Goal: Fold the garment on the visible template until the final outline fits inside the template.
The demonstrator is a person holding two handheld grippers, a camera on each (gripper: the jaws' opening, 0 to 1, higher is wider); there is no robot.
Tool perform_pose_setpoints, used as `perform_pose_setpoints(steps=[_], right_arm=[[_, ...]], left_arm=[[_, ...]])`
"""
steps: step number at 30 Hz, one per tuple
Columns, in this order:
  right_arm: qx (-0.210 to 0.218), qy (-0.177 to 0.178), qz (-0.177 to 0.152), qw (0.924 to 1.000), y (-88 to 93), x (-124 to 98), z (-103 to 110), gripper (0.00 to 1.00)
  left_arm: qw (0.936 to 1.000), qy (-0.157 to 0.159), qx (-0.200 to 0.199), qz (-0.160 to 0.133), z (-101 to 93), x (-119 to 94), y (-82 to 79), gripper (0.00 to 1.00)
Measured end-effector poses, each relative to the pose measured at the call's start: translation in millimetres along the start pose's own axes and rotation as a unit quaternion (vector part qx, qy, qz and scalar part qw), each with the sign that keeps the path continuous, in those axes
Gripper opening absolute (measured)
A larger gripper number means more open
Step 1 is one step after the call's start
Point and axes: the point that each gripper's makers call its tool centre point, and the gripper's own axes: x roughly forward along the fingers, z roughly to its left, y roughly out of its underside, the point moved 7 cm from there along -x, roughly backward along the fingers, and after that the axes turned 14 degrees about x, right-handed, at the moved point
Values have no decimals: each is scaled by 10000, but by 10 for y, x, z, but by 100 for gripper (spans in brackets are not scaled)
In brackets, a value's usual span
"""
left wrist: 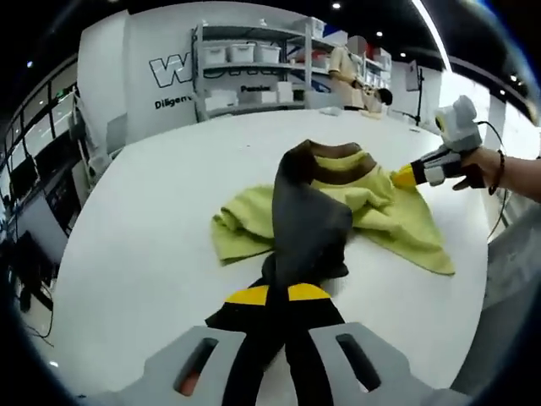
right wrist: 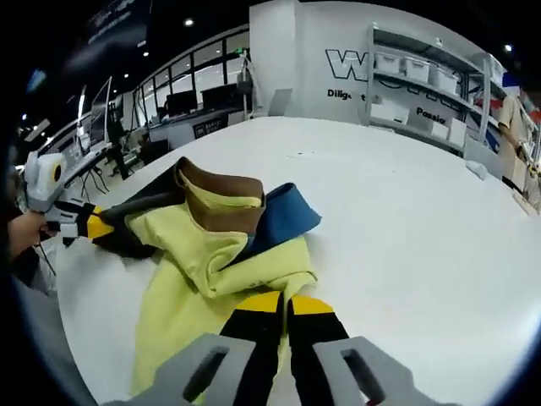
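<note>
Your left gripper (left wrist: 286, 296) and right gripper (right wrist: 286, 306) each pinch the garment (left wrist: 372, 207) with closed jaws — it stretches between them across the bench (left wrist: 152, 245).

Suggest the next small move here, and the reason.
Probably draw both grippers apart to spread the garment flat: the left gripper pinches its dark section, the right gripper its yellow edge, and it lies bunched on the white table.
</note>
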Motion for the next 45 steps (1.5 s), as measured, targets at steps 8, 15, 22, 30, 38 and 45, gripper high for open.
perform_pose_setpoints(steps=[8, 15, 22, 30, 38, 45], right_arm=[[-203, 27, -285, 9994, -224, -163, 21, 0], [-356, 46, -538, 9979, -438, -286, 37, 0], [-523, 160, -589, 9968, -655, -386, -24, 0], [-722, 247, -265, 9967, -705, -471, -112, 0], [-758, 385, 941, 9919, -262, -464, -181, 0], [-437, 318, 1018, 9933, -105, -474, -201, 0]], left_arm=[[9995, -180, -258, 18, 210, -244, -241, 5], [9992, -386, -142, -22, 452, -365, -429, 5], [9966, -807, -154, 103, 846, -468, -500, 5], [9932, -1009, -303, 487, 1076, -465, -357, 5], [9890, -615, -236, 1325, 814, -306, 39, 5], [9871, -488, -425, 1465, 742, -287, 211, 6]])
